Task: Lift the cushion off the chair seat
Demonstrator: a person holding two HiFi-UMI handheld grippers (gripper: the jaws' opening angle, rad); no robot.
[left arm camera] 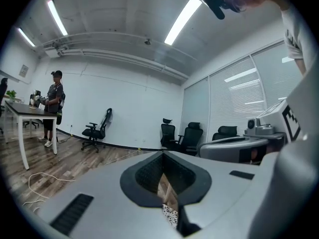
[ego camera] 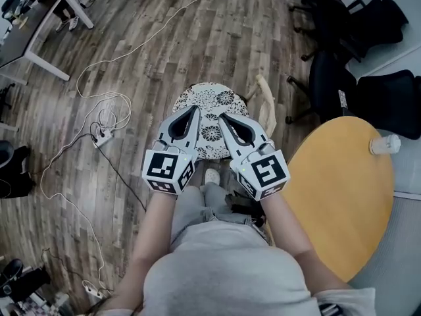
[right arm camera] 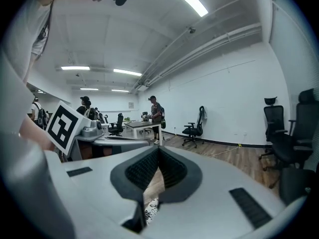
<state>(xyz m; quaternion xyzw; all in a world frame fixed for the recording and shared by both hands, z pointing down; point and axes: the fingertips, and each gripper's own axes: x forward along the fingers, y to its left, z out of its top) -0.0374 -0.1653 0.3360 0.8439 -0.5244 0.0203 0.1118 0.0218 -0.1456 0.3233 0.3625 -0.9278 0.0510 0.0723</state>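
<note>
Cushion [ego camera: 212, 104] not lifted, sits on chair [ego camera: 266, 104]. Our left gripper [ego camera: 195, 109] and right gripper [ego camera: 222, 118] hover over its near edge (jaws closed, empty).

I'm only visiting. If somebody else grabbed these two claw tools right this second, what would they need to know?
Left gripper: jaws shut, empty, over the cushion.
Right gripper: jaws shut, empty, alongside the left one, also over the cushion.
Cushion: round, with a black-and-white pattern, lying on the seat of the wooden chair.
Done: nothing yet, the cushion is not gripped.
Left: open the jaws, take the cushion by its edge, lift it off the seat.
</note>
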